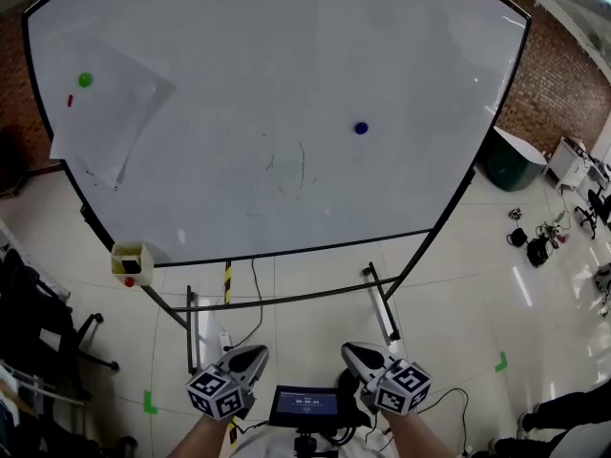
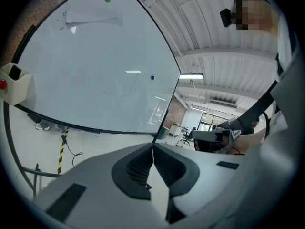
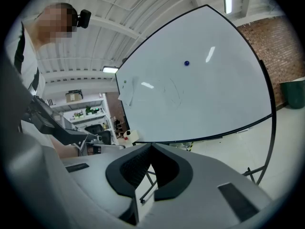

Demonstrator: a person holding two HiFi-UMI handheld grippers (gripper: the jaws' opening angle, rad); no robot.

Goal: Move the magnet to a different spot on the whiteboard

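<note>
two grippers hang well below the whiteboard's (image 1: 286, 36) bottom edge, apart from it. the left gripper (image 1: 246, 359) has its jaws pressed together with nothing between them. the right gripper (image 1: 361, 357) also has its jaws met at the tips and holds nothing. the blue magnet (image 1: 360, 128) sits on the whiteboard, right of its centre, near faint pen marks (image 1: 289, 172). a green magnet (image 1: 85, 80) and a small red magnet (image 1: 69, 100) sit on a sheet of paper (image 1: 110, 127) at the whiteboard's upper left. a yellow marker box (image 1: 131, 263) hangs at the whiteboard's lower left edge.
</note>
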